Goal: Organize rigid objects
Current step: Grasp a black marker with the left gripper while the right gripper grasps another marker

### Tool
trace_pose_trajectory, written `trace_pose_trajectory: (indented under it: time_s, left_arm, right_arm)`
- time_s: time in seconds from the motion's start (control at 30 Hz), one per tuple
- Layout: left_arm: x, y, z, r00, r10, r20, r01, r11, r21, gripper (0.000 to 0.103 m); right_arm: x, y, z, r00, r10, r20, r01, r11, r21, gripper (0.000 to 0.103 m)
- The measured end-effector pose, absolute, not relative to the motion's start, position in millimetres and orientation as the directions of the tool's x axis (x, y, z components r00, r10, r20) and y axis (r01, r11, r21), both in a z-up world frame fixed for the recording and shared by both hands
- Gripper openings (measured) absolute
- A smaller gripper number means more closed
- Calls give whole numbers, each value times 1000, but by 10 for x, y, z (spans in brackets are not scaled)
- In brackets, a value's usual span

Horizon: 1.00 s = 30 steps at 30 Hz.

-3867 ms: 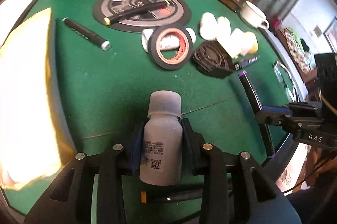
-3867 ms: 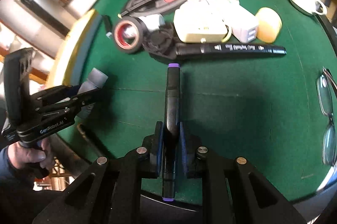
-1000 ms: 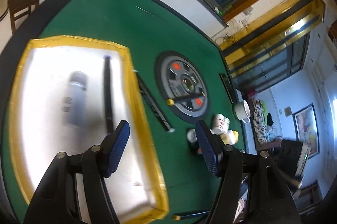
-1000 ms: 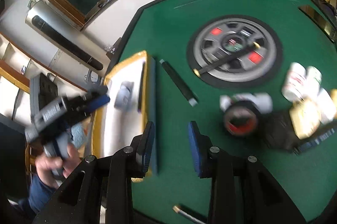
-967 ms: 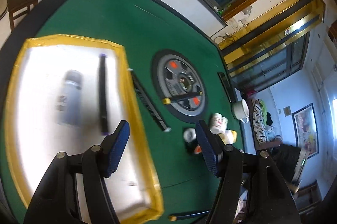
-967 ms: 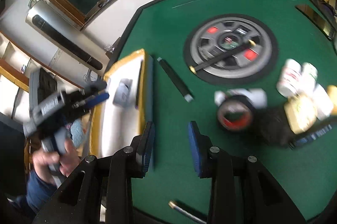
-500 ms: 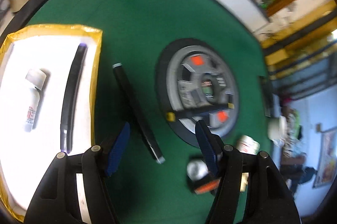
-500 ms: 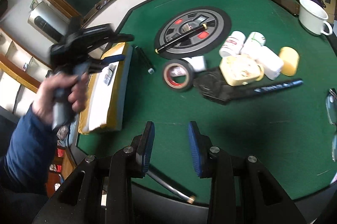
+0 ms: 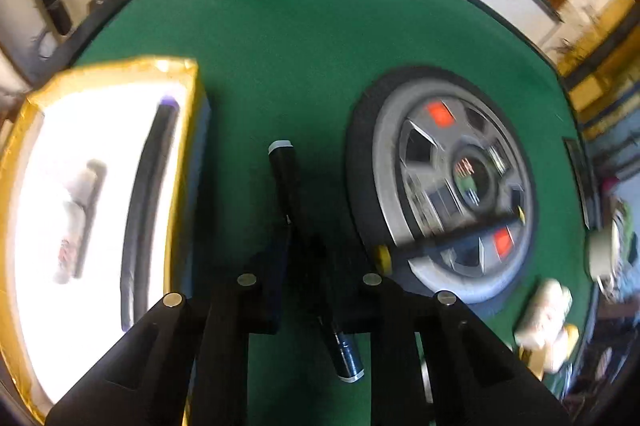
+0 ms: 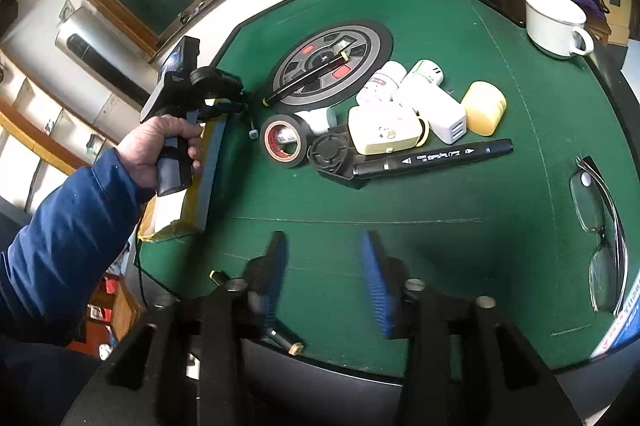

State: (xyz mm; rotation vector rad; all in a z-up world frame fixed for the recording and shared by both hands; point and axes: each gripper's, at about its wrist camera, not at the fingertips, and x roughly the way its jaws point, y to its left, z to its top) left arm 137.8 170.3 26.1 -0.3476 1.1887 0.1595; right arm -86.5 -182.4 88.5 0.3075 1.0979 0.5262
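The left tool (image 9: pixel 298 246) has swung from over the tray (image 9: pixel 182 161) onto the black pen (image 9: pixel 284 171) just beside it on the table (image 9: pixel 280 45), and it's clamped tight on that pen. Bottle (image 9: pixel 74 214) and marker (image 9: pixel 146 193) lie in the tray. The right tool (image 10: pixel 322 266), further from the tray, is opening, nothing between its pads.

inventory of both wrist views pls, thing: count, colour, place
tray: 1, yellow-edged, table's left
bottle: 1, white, in tray
purple-tipped marker: 1, black, in tray
silver-capped pen: 1, black, between left fingers
wheel disc: 1, grey-black, centre
yellow-tipped pen: 1, black, across disc
tape roll: 1, black-red, near disc
large marker: 1, black, beside black round holder
mug: 1, white, far right
glasses: 1, right edge
left gripper: shut on pen
right gripper: empty, jaws opening
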Motion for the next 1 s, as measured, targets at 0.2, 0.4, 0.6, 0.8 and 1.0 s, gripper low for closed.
trace_pose_trajectory:
  time_s: [0.2, 0.4, 0.6, 0.8, 1.0]
  left_arm:
    - [730, 1257, 303, 344, -137, -929, -62, 984, -168, 15]
    - [173, 1185, 339, 302, -177, -937, 104, 983, -152, 15]
    - [43, 1235, 272, 291, -189, -938, 129, 979, -157, 14]
    - [-39, 1168, 255, 296, -173, -939, 135, 981, -138, 14]
    - [-61, 1011, 237, 315, -132, -940, 153, 984, -86, 15]
  right_arm:
    - [-844, -1501, 774, 270, 557, -785, -368, 813, 450, 52]
    - [-1111, -909, 630, 105, 545, -832, -620, 690, 373, 52]
    - [-1305, -451, 537, 55, 481, -875, -757, 592, 278, 52]
    - [-1272, -206, 283, 66, 363, -930, -794, 583, 171, 29]
    - [-1004, -547, 297, 169, 306, -937, -648, 751, 128, 15]
